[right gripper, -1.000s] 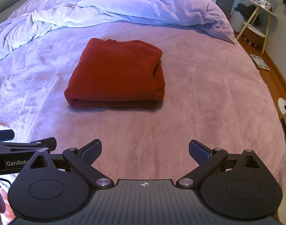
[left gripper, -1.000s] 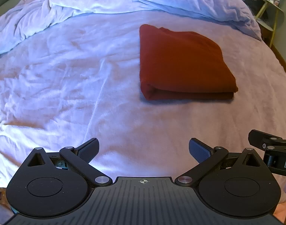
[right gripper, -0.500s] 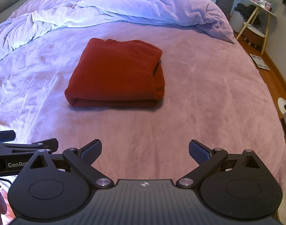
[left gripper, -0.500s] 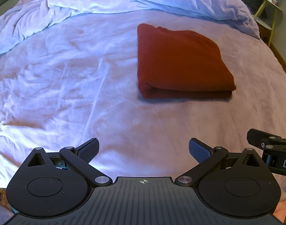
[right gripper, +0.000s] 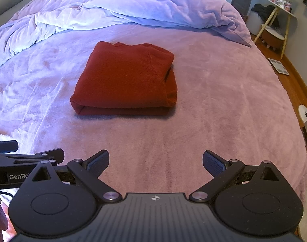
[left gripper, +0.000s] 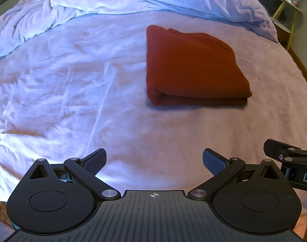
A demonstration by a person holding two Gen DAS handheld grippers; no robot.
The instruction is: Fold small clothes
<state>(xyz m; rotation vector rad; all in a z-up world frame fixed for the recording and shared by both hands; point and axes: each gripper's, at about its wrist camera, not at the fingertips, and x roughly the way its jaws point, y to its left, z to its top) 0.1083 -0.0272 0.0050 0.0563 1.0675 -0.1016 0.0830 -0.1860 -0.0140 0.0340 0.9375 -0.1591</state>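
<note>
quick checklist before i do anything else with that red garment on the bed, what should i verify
1. Left claw empty and open: ok, its fingers stand wide apart with nothing between them.
2. Right claw empty and open: ok, same.
3. Red garment folded into a compact stack: ok, layers show at its near edge.
4. Fold tidy all round: cannot tell; on the right side a lower layer peeks out, and the far edge is hidden.
5. Garment lying flat on the bed cover, clear of the bunched duvet: ok.
6. More clothes left to fold: cannot tell, none in view.
</note>
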